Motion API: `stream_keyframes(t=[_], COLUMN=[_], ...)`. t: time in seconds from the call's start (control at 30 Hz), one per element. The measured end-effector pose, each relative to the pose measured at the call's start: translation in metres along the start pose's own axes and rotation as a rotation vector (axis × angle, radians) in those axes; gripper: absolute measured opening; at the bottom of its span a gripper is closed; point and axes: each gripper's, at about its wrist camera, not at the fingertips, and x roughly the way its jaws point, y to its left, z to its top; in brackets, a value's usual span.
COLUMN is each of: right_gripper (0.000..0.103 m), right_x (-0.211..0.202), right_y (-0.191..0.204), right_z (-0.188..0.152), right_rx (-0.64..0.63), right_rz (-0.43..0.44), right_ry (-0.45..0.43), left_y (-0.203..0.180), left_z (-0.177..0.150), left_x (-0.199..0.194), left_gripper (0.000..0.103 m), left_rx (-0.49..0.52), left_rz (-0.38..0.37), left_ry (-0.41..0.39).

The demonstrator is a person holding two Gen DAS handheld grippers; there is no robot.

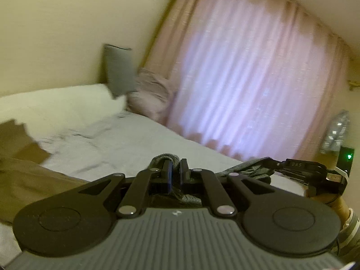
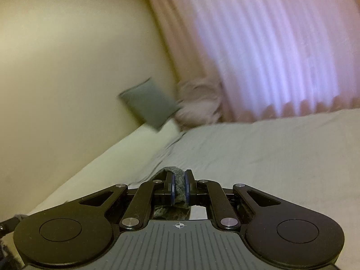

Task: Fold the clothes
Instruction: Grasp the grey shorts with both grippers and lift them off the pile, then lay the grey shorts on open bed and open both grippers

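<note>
Left wrist view shows the left gripper (image 1: 175,173) clamped on a fold of the grey garment (image 1: 245,172), which runs across to the right gripper (image 1: 290,165), seen side-on at the frame's edge. Right wrist view shows the right gripper (image 2: 179,184) pinching the same grey knit (image 2: 178,187) between its blue pads. Both cameras tilt up over the bed (image 1: 139,144), so the garment seems lifted and stretched between the 2 claws, clear of the sheet.

Progress looks early: the piece is held up, and no crease or finished fold is visible. A brown garment (image 1: 20,173) lies rumpled on the bed, apparently unfolded.

Count: 2 grippers, 2 garments (1 grey, 1 brown), 1 grey cushion (image 1: 119,69), 1 pink curtain (image 1: 243,74).
</note>
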Motion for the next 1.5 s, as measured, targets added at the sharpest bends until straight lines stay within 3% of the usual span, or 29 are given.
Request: stream_keyframes(t=[0.33, 0.4, 0.47, 0.5, 0.53, 0.57, 0.6, 0.73, 0.87, 1.03, 1.2, 1.33, 1.5], right_gripper=[0.007, 0.008, 0.008, 0.014, 0.027, 0.066, 0.088, 0.088, 0.088, 0.088, 0.088, 0.088, 0.088], right_x=[-0.181, -0.217, -0.248, -0.262, -0.277, -0.291, -0.305, -0.347, -0.37, -0.387, -0.381, -0.357, -0.356], right_y=[-0.141, -0.164, -0.19, -0.2, -0.21, -0.218, -0.223, -0.241, -0.259, -0.252, -0.217, -0.19, -0.151], right_z=[0.06, 0.063, 0.059, 0.053, 0.042, 0.031, 0.016, -0.041, -0.09, -0.12, -0.138, -0.157, -0.189], right_rx=[0.032, 0.036, 0.04, 0.041, 0.043, 0.043, 0.036, 0.056, 0.186, 0.265, 0.306, 0.334, 0.405], right_rz=[-0.204, -0.232, -0.269, -0.296, -0.336, -0.374, -0.401, -0.495, -0.576, -0.62, -0.643, -0.662, -0.705], right_ry=[-0.195, -0.154, -0.052, -0.011, 0.021, 0.048, 0.063, 0.178, 0.298, 0.357, 0.375, 0.394, 0.409], left_y=[-0.173, -0.206, -0.23, -0.241, -0.248, -0.253, -0.255, -0.242, -0.222, -0.223, -0.234, -0.231, -0.209], left_z=[-0.028, -0.04, -0.063, -0.074, -0.087, -0.102, -0.117, -0.173, -0.202, -0.207, -0.204, -0.203, -0.212], left_x=[0.033, 0.033, 0.031, 0.03, 0.029, 0.028, 0.027, 0.023, 0.019, 0.025, 0.032, 0.03, 0.027], left_gripper=[0.004, 0.004, 0.006, 0.008, 0.01, 0.015, 0.016, 0.016, 0.016, 0.023, 0.032, 0.034, 0.035], left_rx=[0.075, 0.087, 0.086, 0.086, 0.091, 0.101, 0.108, 0.098, 0.058, 0.141, 0.23, 0.295, 0.382], left_rz=[-0.273, -0.329, -0.346, -0.348, -0.339, -0.314, -0.282, -0.146, -0.042, -0.065, -0.125, -0.136, -0.135], left_ry=[-0.014, 0.007, 0.086, 0.127, 0.17, 0.22, 0.271, 0.46, 0.565, 0.613, 0.658, 0.707, 0.782])
